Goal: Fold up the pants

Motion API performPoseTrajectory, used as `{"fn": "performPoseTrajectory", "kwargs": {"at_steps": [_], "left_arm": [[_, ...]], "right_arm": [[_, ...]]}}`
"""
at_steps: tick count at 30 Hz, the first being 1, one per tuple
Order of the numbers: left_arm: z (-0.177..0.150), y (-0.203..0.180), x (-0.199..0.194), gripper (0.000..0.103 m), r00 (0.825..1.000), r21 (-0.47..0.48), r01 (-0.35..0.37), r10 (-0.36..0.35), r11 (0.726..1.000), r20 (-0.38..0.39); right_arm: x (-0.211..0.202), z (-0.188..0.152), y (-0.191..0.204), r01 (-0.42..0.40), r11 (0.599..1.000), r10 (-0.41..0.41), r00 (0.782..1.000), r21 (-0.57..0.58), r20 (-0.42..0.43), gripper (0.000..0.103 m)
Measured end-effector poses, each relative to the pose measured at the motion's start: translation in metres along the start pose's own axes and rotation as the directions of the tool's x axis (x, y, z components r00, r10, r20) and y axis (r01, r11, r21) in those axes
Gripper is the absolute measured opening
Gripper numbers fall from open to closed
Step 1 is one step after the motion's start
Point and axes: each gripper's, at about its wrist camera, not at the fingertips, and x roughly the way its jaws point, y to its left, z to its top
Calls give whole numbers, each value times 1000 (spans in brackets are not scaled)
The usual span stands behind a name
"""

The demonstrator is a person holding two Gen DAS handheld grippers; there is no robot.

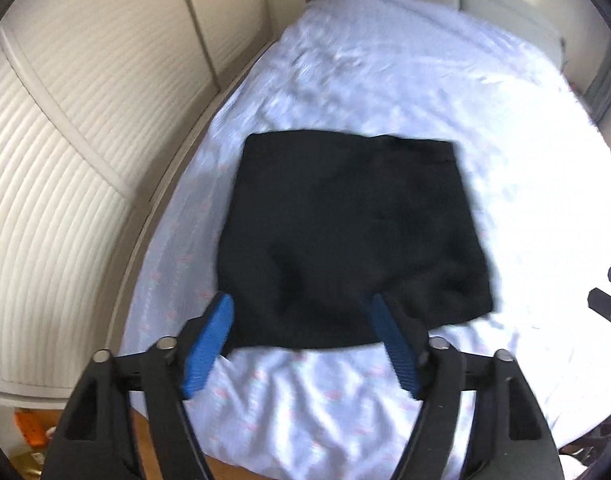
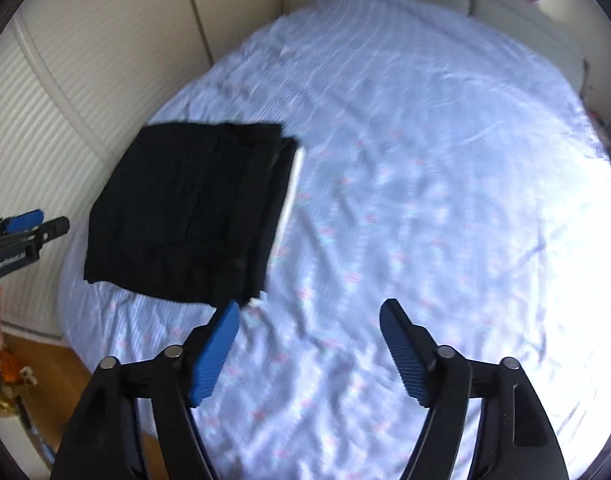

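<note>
Both wrist views were bright with daylight that came from the right, where the bed sheet point(image 2: 565, 280) burned out to near white glare. Motion blur smeared the sheet's pattern and softened the edges of the black pants point(image 1: 345, 240), which showed almost no detail. The fisheye lens bent the ribbed wardrobe doors point(image 1: 65, 160) into curves, and dark vignetting ringed the corners.

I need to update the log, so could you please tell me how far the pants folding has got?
Done: the black pants lie folded into a compact rectangle on the bed. In hand: nothing; the left gripper and right gripper are open and empty. Left: apparently nothing, perhaps a little straightening.
</note>
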Motion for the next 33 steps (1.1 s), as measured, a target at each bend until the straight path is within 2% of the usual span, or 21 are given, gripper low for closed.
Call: {"fn": "performPoseTrajectory", "kwargs": {"at_steps": [3,10,14,17,21,23,33], "left_arm": [[-17,-43,-40,78,999,31,21,-23,999,37],[-56,-144,-120,84,989,90,78,-88,993,122],[-78,-205,-161,87,976,144,126,-148,982,157],[-93,-243,-187,90,968,192,118,-157,974,197],[-115,-282,-221,92,954,226,157,-206,961,216],[-123,-299,-233,97,950,232,168,-220,958,221],[-156,-346,-276,102,934,244,180,-243,953,262]], "right_arm": [[-34,-17,-23,26,999,-27,999,28,46,75],[-123,-82,-96,82,992,-95,987,100,127,80],[-169,-122,-132,105,985,-127,978,136,167,83],[-195,-148,-155,111,981,-142,971,161,193,83],[-228,-182,-185,111,973,-155,964,204,214,83],[-238,-195,-195,109,970,-158,963,219,218,83],[-276,-246,-239,87,958,-158,956,274,247,83]]}}
